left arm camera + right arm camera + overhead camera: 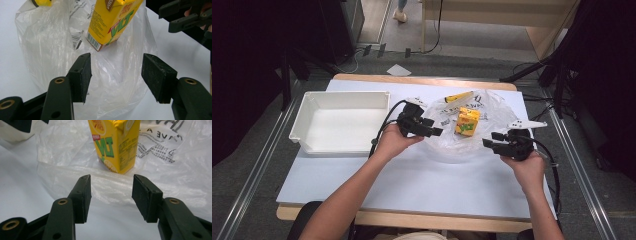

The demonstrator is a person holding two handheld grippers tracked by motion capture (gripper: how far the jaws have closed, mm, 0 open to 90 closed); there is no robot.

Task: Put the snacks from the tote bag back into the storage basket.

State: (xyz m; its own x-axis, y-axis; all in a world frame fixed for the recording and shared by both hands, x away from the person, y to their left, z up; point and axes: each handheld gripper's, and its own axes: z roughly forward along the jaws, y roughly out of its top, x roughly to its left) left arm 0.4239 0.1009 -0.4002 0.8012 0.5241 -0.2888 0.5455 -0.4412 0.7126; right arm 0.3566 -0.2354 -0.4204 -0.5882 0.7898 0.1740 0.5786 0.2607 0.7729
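A yellow drink carton [467, 122] [110, 22] [115, 145] stands on a crumpled clear plastic bag [452, 145] [50, 45] [62, 157] spread on the white table. My left gripper [438, 131] [116, 75] hovers at the bag's left edge and points toward the carton. Its jaws are open over the bag's film and the pads press on nothing. My right gripper [489, 139] [111, 195] is at the bag's right edge, facing the carton. It is open too, with only film lying below the gap. The carton stands a short way beyond both pairs of jaws.
A white empty tray [302, 122] stands at the table's left. A small yellow object [459, 97] [42, 2] lies at the bag's far edge. Printed lettering shows on the bag behind the carton. Dark stands and cables flank the table.
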